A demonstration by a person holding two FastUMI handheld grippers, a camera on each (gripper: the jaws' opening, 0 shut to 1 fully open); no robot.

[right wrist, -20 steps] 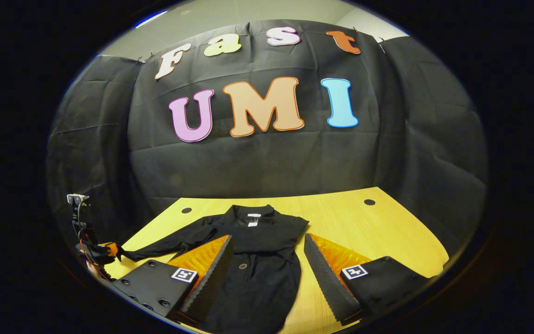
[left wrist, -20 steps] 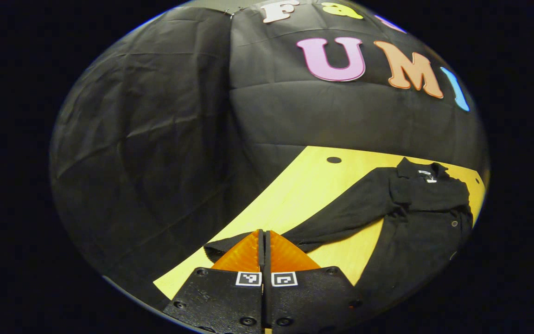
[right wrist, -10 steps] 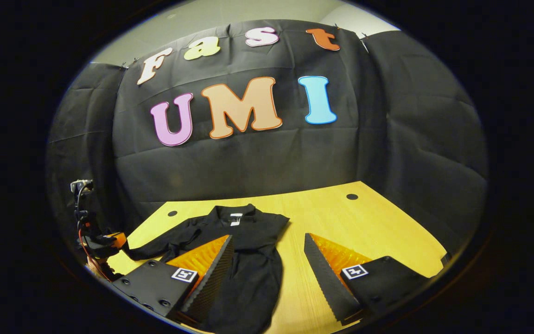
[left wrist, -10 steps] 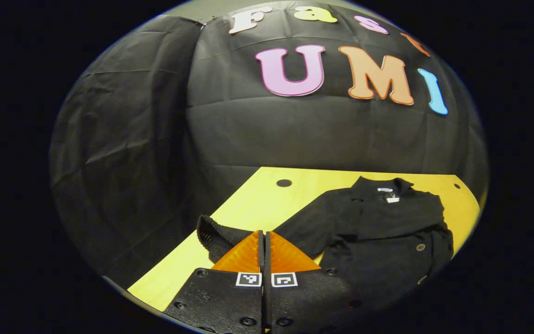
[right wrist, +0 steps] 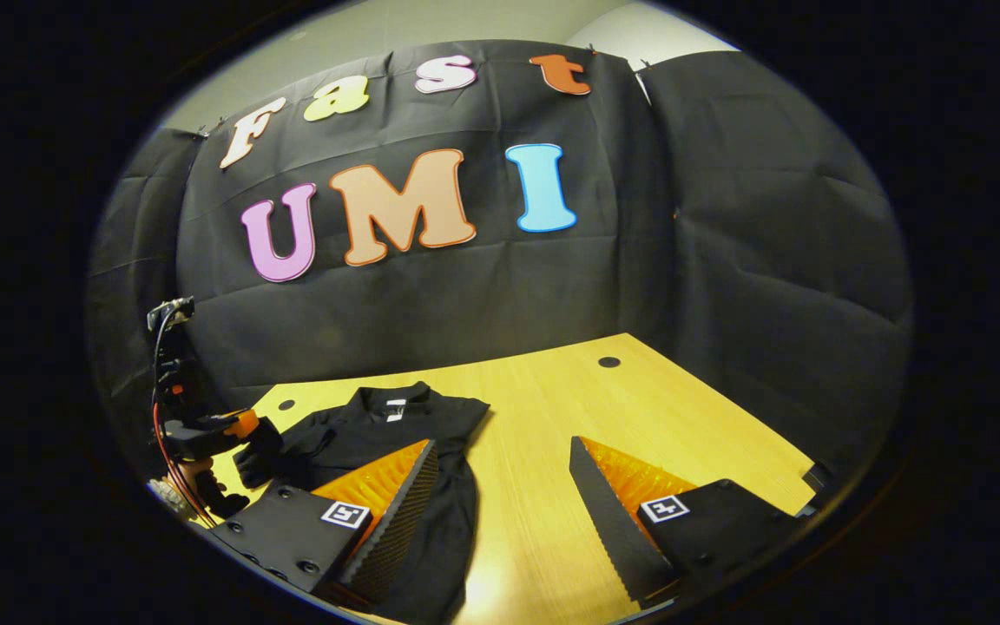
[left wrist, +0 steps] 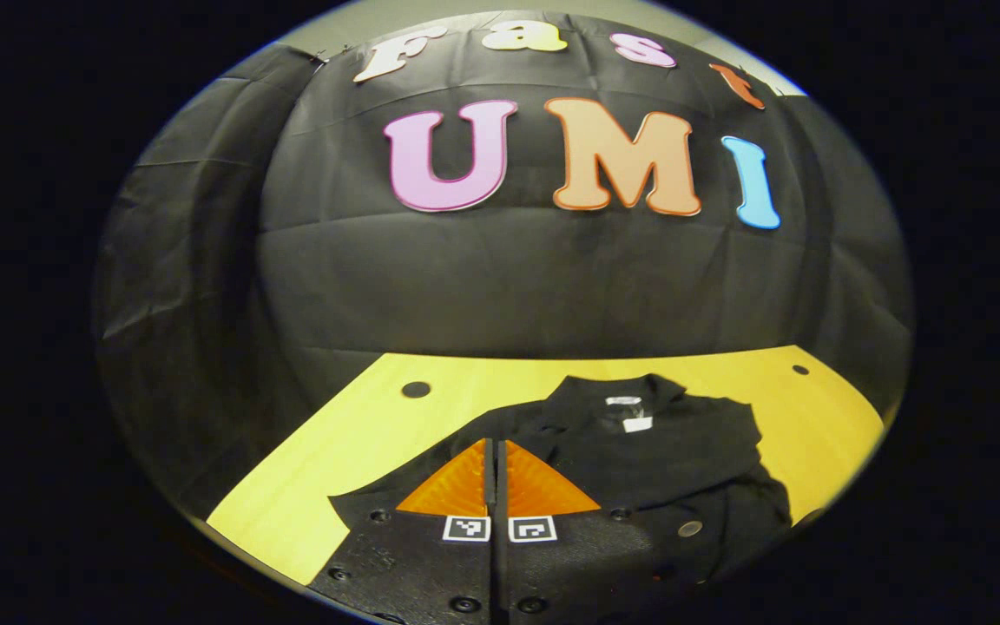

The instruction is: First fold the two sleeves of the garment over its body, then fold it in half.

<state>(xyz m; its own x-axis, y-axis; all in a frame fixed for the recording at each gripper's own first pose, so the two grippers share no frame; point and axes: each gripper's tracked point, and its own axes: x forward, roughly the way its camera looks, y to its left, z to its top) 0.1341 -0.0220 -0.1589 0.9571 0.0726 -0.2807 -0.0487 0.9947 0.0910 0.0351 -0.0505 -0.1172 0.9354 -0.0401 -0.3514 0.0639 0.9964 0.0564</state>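
On the yellow wooden table (right wrist: 552, 417), black buttoned knit cardigan (left wrist: 682, 451) lying flat, soft, limp, light; left gripper (left wrist: 496, 469) pinched closed on its sleeve cuff (right wrist: 259, 451) above the body, right gripper (right wrist: 500, 512) wide open, empty; best held at cuffs, hem corners.

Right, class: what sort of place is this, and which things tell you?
Probably a staged booth for recording demonstrations, not a home: black cloth hangs as its wall, a bare wooden table holds one black shirt, and hand-held grippers do the work.
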